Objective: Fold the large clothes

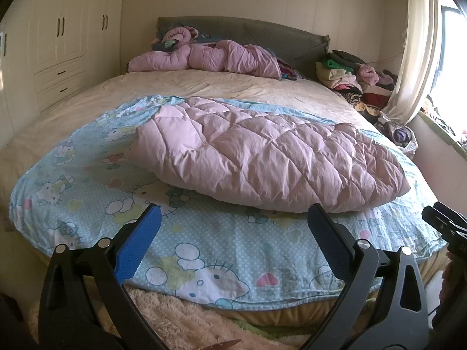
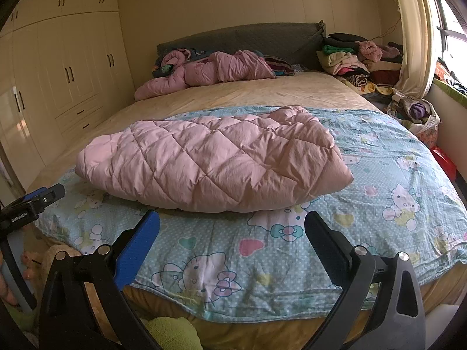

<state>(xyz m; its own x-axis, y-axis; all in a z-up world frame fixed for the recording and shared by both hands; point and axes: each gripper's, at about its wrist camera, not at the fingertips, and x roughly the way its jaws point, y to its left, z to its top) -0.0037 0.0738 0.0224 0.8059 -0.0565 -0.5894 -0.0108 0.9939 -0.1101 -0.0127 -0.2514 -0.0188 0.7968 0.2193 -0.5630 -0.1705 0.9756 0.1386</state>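
Left wrist view: the left gripper [image 1: 233,227] is held wide open and empty above the near edge of the cartoon-cat sheet [image 1: 204,250], touching nothing. Just beyond its tips the pink quilted comforter [image 1: 262,157] is laid, already doubled over, its long axis running left to right across the bed [image 1: 204,84]. In the right wrist view the right gripper [image 2: 232,229] is likewise spread open and empty, with the comforter's near edge directly ahead. Neither gripper is judged clearly nearer; each faces its own half. Farther back, a crumpled pink duvet [image 1: 204,57] is heaped against the headboard [image 1: 262,33], with stacked clothes [image 1: 350,75] beside it.
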